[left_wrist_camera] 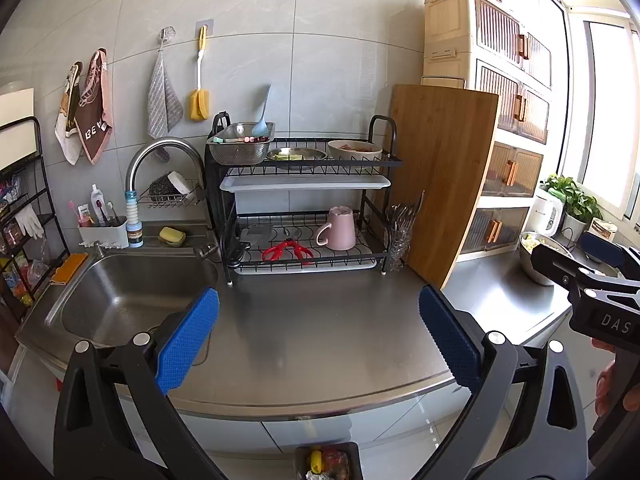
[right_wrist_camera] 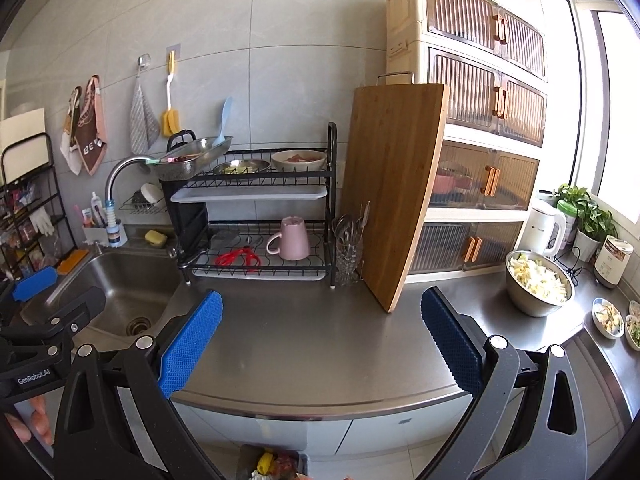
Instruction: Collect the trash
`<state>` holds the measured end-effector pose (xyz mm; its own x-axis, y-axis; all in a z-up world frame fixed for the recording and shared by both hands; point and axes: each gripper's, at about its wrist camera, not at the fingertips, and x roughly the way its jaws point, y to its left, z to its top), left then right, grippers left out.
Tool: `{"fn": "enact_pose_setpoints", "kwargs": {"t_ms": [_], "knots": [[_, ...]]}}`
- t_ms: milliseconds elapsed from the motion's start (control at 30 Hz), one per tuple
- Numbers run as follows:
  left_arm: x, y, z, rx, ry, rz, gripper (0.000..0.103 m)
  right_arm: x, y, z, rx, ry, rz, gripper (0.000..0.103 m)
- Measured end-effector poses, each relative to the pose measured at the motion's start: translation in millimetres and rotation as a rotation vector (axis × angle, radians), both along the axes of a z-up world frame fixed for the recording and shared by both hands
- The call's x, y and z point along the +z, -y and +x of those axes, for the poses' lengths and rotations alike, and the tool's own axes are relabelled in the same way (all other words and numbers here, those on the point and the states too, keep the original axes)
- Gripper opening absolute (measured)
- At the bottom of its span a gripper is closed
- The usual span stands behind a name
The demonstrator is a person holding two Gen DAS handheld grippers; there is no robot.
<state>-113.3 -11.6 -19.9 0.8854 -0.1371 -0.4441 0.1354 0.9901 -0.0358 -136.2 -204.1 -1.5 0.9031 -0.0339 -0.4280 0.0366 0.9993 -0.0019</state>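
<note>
Steel counter (left_wrist_camera: 320,332), dish rack (left_wrist_camera: 304,204) behind.

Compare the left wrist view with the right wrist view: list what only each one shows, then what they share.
Only the left wrist view: the orange cloth lying fully visible at the sink's left corner, and the right claw seen from the side.

Only the right wrist view: the sink drain, the small dishes at the counter's right end, the rice cooker, and the left claw over the sink.

Both: dish rack, pink mug, red scissors, cutting board, steel bowl, and a trash bin below the counter. Each view's own claw is open and empty.
</note>
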Motion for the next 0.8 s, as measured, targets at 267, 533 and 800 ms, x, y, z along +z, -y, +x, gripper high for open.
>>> {"fn": "enact_pose_setpoints", "kwargs": {"t_ms": [267, 533, 800], "knots": [[-2, -5, 7, -0.004, -0.005, -0.015, 0.095, 2, -1, 6, -0.009, 0.006, 0.002, 0.100], [-4, -7, 12, -0.004, -0.012, -0.014, 0.095, 1, -3, 12, -0.003, 0.000, 0.008, 0.100], [-5, -6, 15, -0.004, -0.014, -0.015, 0.095, 0, -3, 13, -0.004, -0.002, 0.011, 0.100]]}}
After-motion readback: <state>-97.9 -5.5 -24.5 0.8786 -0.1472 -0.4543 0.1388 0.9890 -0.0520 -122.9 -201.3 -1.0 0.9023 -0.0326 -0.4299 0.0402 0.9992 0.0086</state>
